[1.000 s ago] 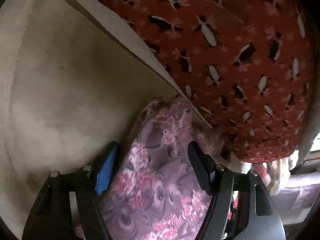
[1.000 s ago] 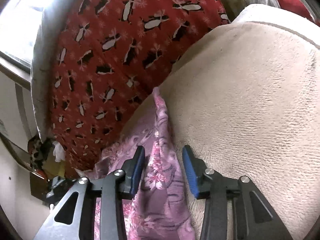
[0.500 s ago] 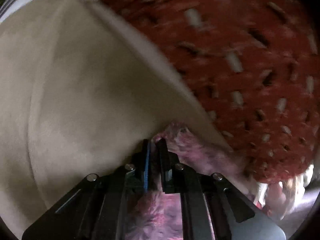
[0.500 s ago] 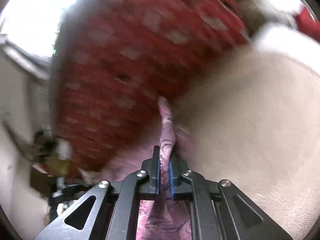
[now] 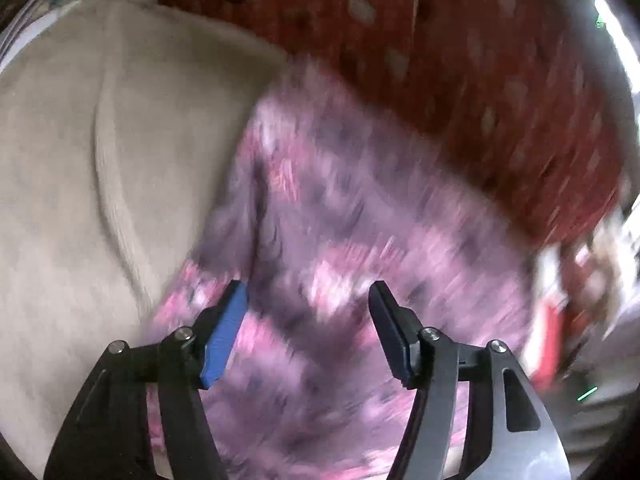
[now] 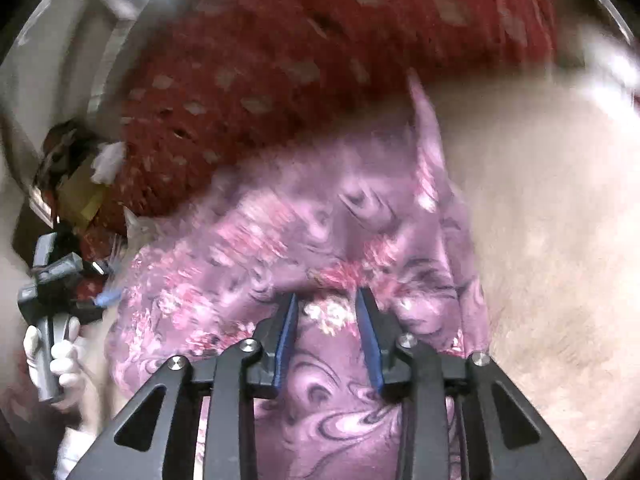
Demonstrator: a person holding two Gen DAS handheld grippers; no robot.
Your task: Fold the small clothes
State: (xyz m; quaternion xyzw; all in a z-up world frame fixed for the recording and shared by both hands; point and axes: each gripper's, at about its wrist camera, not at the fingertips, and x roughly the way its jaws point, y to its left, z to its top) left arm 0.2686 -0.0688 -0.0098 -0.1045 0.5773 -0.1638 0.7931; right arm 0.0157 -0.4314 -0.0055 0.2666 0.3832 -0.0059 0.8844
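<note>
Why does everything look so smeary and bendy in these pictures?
Left wrist view: the purple flowery cloth and red blanket are streaked with motion blur, while the open left gripper stays sharp. Right wrist view: the red blanket smears too, the cloth near the open right gripper is clearer. Both views are fisheye, so edges curve.

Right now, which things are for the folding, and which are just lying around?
For the folding:
purple flowered cloth
left tool
right tool
cream towel underneath

Lying about:
red patterned blanket
clutter by the wall
</note>
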